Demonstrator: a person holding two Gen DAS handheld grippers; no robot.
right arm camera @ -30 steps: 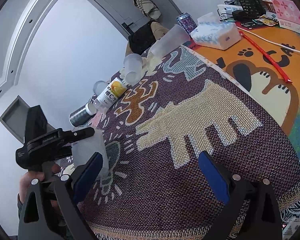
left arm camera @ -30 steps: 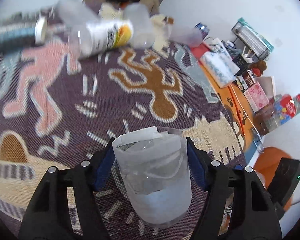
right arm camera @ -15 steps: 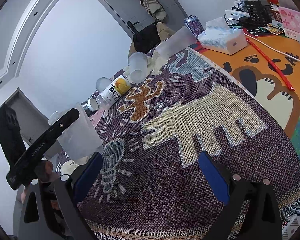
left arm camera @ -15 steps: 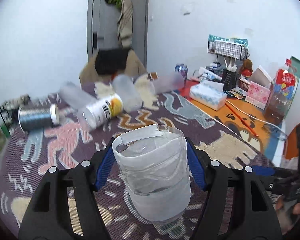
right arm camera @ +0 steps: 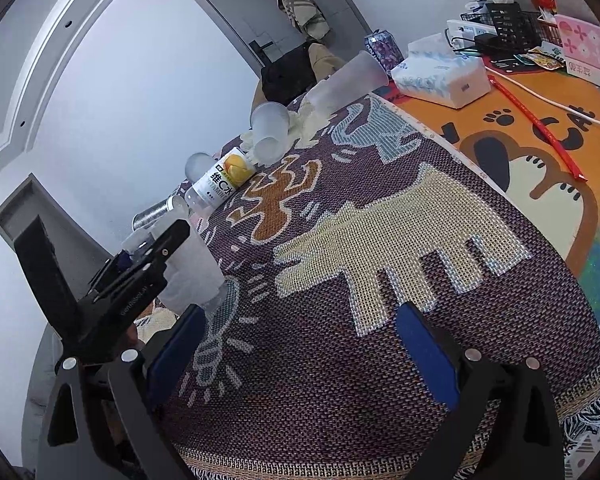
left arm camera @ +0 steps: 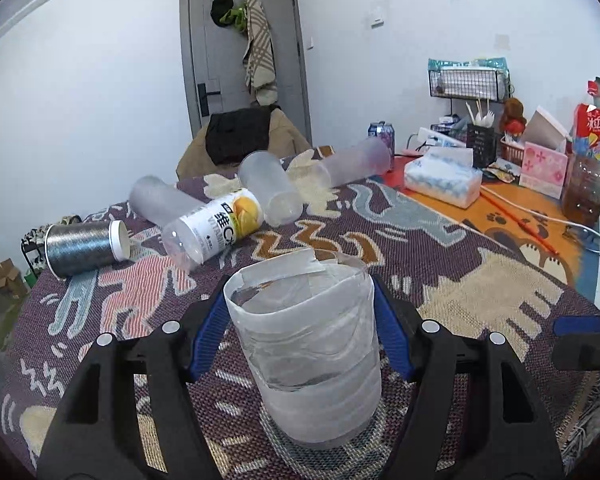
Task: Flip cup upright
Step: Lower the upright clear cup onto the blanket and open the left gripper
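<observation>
A clear plastic cup wrapped in white tape [left arm camera: 308, 352] stands upright, mouth up, its base on the patterned rug [left arm camera: 440, 264]. My left gripper [left arm camera: 300, 336] is shut on the cup, its blue pads against both sides. The cup also shows in the right wrist view [right arm camera: 192, 276], behind the left gripper's black body. My right gripper [right arm camera: 300, 360] is open and empty, low over the rug's near edge, to the right of the cup.
Several frosted cups [left arm camera: 270, 188], a vitamin bottle [left arm camera: 216, 232] and a silver can [left arm camera: 82, 242] lie on their sides at the rug's far end. A tissue pack [left arm camera: 442, 182], boxes and a red strip sit on the orange mat [left arm camera: 512, 216] at right.
The left gripper has tilted the cup from leaning over to upright and lowered it onto the rug. The right gripper has barely moved.
</observation>
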